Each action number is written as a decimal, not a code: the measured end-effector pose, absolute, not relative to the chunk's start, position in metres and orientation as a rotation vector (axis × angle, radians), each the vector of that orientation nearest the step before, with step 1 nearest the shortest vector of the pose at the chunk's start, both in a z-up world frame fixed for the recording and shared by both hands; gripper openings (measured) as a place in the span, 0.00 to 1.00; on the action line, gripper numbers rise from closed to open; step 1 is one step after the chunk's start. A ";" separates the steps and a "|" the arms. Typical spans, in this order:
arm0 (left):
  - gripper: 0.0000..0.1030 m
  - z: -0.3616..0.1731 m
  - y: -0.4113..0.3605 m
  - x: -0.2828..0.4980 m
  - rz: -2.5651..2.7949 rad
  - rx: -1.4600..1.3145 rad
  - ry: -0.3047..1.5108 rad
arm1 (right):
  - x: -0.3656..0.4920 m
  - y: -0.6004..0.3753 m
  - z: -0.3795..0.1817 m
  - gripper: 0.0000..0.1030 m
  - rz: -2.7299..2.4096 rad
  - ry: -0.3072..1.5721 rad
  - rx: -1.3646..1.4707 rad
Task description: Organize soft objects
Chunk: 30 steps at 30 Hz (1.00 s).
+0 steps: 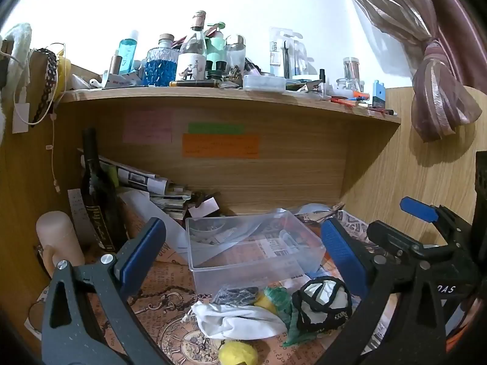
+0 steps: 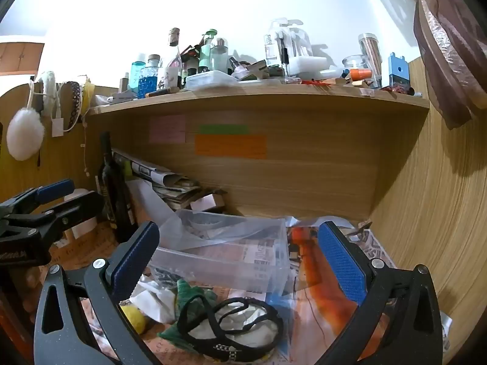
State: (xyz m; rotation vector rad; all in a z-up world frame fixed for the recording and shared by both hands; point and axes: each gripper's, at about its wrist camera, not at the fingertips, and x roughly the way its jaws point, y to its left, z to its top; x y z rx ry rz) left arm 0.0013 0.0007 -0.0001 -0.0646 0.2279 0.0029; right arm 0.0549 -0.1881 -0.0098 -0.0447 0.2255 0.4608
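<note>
A clear plastic bin (image 1: 243,249) stands on the desk, also in the right wrist view (image 2: 225,252). In front of it lies a pile of soft things: a white cloth (image 1: 240,319), a green mesh with a yellow ball (image 1: 277,299), a black-and-white strappy piece (image 1: 322,304) (image 2: 234,328), and a yellow pom (image 1: 237,353). My left gripper (image 1: 240,255) is open and empty above the pile. My right gripper (image 2: 240,261) is open and empty, over the strappy piece. The right gripper shows at the left view's right edge (image 1: 420,213).
A dark wine bottle (image 1: 97,194) and stacked papers (image 1: 152,185) stand at back left. A beige cylinder (image 1: 57,240) is at left. The shelf above (image 1: 231,94) is crowded with bottles and jars. A curtain (image 1: 441,91) hangs at right. Printed paper (image 2: 319,273) covers the desk.
</note>
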 end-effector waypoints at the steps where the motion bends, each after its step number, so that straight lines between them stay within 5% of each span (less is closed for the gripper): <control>1: 1.00 0.000 0.001 0.002 -0.002 -0.064 0.230 | 0.055 -0.188 -0.010 1.00 0.461 0.226 -0.048; 30: 1.00 -0.001 -0.003 0.008 -0.002 -0.052 0.218 | 0.058 -0.191 -0.009 1.00 0.462 0.224 -0.034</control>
